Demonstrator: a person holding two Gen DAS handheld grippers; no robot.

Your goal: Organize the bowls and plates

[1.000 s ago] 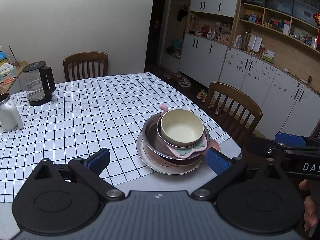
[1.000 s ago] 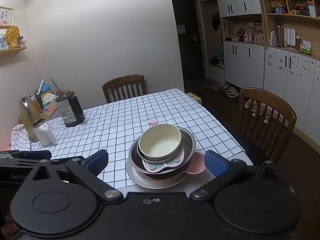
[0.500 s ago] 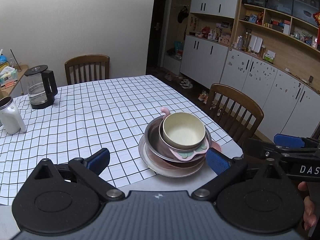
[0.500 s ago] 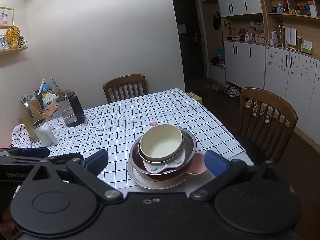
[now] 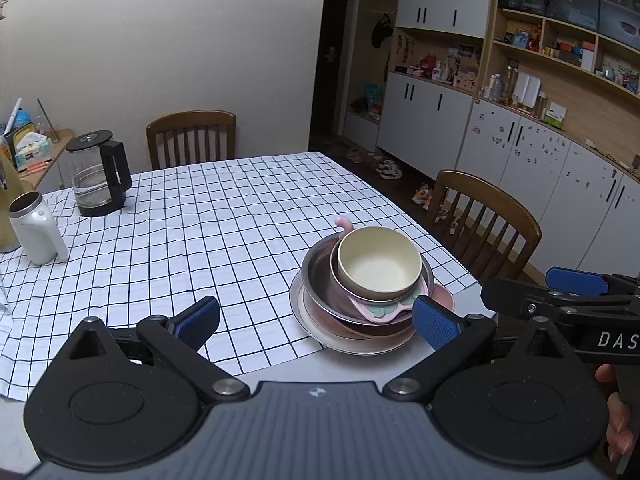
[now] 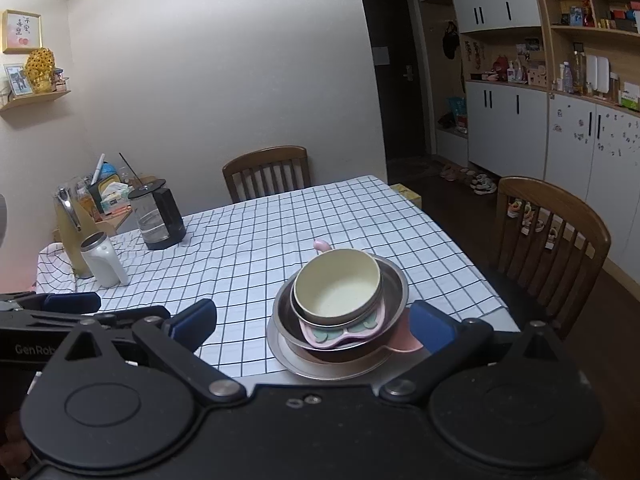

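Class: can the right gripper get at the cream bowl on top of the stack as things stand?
Probably yes. The right gripper is open and empty, the cream bowl sits uppermost on the stack with nothing over it, and the left gripper is off to the side.

Both wrist cams sit at the table's near edge, angled down toward the far wall. Left view looks from the left, right view from the right (side by side); both share the dish stack (image 5: 362,292) (image 6: 340,312) and the kettle (image 5: 98,174) (image 6: 158,216).
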